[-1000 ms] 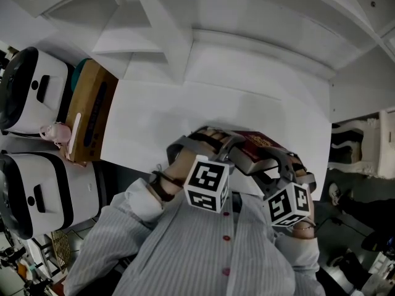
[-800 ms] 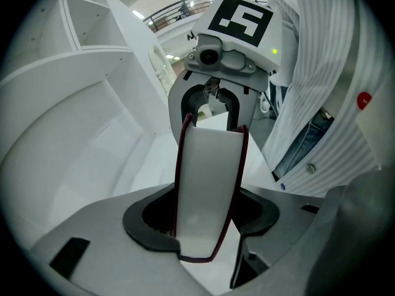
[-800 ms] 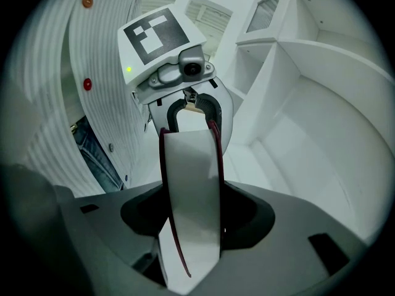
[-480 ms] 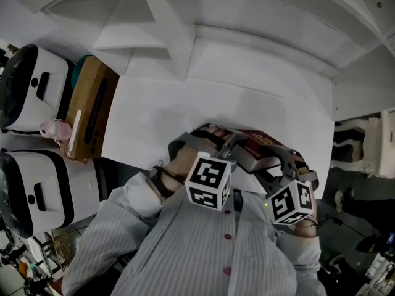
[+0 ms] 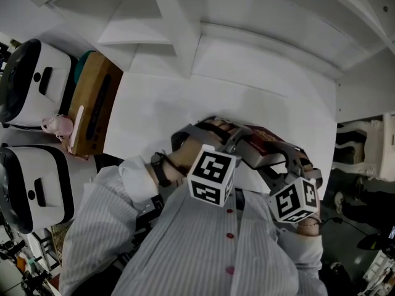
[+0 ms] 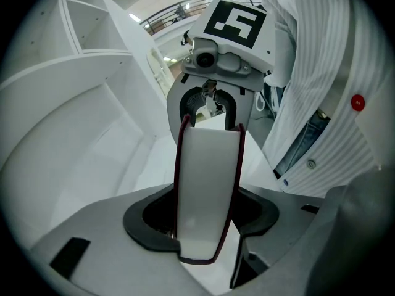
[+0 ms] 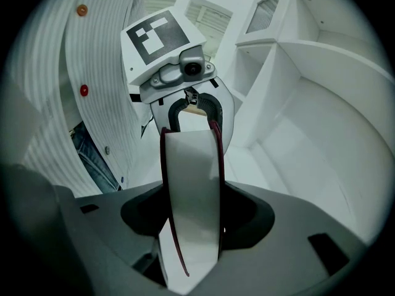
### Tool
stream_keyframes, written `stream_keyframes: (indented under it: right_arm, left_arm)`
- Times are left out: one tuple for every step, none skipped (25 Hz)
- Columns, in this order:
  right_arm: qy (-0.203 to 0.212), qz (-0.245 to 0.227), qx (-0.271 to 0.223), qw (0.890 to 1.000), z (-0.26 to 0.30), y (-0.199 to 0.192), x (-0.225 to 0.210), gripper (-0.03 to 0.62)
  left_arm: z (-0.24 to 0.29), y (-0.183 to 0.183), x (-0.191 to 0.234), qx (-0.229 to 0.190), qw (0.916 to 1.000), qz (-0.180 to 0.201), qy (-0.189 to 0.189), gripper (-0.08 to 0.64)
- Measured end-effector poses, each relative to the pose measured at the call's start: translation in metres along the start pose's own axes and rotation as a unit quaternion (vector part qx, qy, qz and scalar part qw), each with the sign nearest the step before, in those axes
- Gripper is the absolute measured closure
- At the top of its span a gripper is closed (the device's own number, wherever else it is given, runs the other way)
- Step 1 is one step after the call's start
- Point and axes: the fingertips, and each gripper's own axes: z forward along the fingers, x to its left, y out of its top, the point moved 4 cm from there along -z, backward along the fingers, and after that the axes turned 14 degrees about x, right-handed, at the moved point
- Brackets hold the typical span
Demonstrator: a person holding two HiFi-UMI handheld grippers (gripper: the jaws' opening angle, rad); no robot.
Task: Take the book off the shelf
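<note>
Left gripper [image 6: 207,230] jaws clamped on the book [image 6: 207,177], pads against the dark red covers, white page edge facing the camera. Right gripper [image 7: 194,227] jaws clamped on the same book from the opposite end, covers pinched on both sides. Each gripper view shows the other gripper at the far end of the book, so the two face each other.

In the head view both grippers tilt downward, marker cubes toward the person, jaws toward the middle, book between them close to the striped shirt [image 5: 203,251]. Book is off the shelf [image 5: 179,23], held over the near edge of the white surface [image 5: 160,113]; contact with the surface can't be told. Left forearm bare, sleeve pushed up, dark wristband [image 5: 158,169]. Cardboard box [image 5: 92,106] at the surface's left end, well apart from the book.
</note>
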Motion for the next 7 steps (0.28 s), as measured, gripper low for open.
stream_keyframes:
  right_arm:
    - [-0.001,0.000,0.000,1.000,0.0001,-0.0002,-0.0007,0.365]
    - [-0.002,0.000,0.000,1.000,0.0000,0.0000,-0.0013,0.365]
    - [-0.002,0.000,0.001,1.000,-0.0003,0.0005,-0.0017,0.365]
    - [-0.001,-0.001,0.001,1.000,-0.0007,0.0012,-0.0020,0.365]
    - [-0.001,-0.002,0.002,1.000,-0.0009,0.0016,-0.0021,0.365]
    - [0.000,-0.002,0.001,1.000,-0.0010,0.0018,-0.0022,0.365]
    - [0.000,-0.003,0.001,1.000,-0.0011,0.0021,-0.0023,0.365]
  left_arm:
    - [0.0002,0.0002,0.0006,0.001,1.0000,0.001,0.000,0.318]
    - [0.0004,0.0001,0.0008,0.001,1.0000,0.002,-0.001,0.316]
    - [0.0004,-0.0001,0.0011,0.002,1.0000,0.003,-0.001,0.317]
    - [0.0000,-0.0003,0.0018,0.003,1.0000,0.002,0.000,0.316]
    - [-0.0006,-0.0005,0.0025,0.003,1.0000,0.002,0.001,0.317]
    - [-0.0012,-0.0006,0.0032,0.003,1.0000,0.001,0.001,0.318]
    - [-0.0018,-0.0006,0.0039,0.004,1.0000,0.000,0.002,0.318]
